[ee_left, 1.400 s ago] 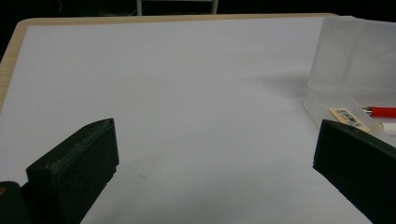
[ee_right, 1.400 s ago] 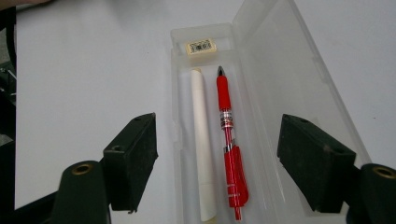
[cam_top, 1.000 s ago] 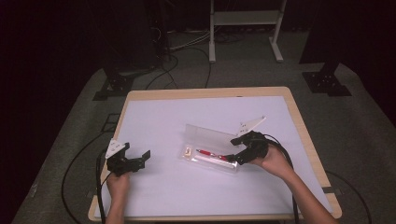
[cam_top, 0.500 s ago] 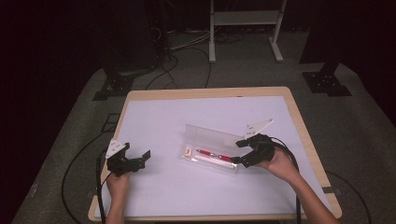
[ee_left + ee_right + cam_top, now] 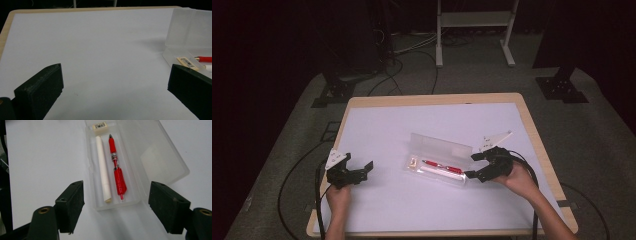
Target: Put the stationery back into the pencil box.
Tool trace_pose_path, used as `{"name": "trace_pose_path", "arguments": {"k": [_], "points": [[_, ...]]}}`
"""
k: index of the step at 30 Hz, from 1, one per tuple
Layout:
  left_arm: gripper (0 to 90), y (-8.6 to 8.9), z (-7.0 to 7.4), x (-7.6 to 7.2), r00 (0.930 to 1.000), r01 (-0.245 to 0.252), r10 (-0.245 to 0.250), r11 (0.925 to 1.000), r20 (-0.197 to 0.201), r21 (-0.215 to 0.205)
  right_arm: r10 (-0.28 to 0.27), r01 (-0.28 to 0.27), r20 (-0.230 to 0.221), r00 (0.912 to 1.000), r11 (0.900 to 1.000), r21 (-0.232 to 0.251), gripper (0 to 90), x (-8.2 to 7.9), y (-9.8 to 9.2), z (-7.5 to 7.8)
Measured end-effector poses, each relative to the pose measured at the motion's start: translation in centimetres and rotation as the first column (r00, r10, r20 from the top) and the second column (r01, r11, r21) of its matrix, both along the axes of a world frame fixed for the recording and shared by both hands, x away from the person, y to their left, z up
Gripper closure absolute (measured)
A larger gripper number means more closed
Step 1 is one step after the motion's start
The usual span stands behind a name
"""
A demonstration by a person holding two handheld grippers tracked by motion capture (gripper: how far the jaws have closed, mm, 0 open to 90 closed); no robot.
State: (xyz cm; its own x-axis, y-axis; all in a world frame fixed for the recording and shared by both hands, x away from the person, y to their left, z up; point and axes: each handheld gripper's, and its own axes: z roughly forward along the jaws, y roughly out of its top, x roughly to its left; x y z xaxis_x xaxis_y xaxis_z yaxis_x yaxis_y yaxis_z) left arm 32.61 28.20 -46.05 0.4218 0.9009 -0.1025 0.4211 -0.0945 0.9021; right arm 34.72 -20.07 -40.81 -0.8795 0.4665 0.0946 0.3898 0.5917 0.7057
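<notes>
An open clear plastic case (image 5: 439,159) lies at the middle of the white table, its lid (image 5: 155,157) folded flat. In its tray lie a red pen (image 5: 117,175), a white stick (image 5: 103,167) and a small eraser (image 5: 100,127). My right gripper (image 5: 473,165) is at the case's right end, jaws wide open; in the right gripper view (image 5: 120,207) that end sits between the tips without touching either. My left gripper (image 5: 366,171) rests open at the near left, well apart from the case. Its own view (image 5: 113,95) has bare table between the jaws and the case (image 5: 190,32) at the right.
The table (image 5: 412,99) has a wooden rim around a white top. Behind it on the grey floor are cables (image 5: 412,50), a white metal frame (image 5: 472,30) and black stand bases (image 5: 562,87). A cable trails from each gripper off the near edge.
My right gripper has drawn back to the right and toward the near edge, off the case's end, jaws still wide. The left gripper and the case stayed put.
</notes>
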Motion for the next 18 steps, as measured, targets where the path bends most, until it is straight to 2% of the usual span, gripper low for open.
{"name": "trace_pose_path", "arguments": {"k": [18], "points": [[0.0,0.0,0.0,0.0,1.0,0.0,0.0,1.0,0.0,0.008,-0.053,0.053,-0.011,0.9986,0.999,0.013,27.8,-1.1,-2.9,-0.7]]}}
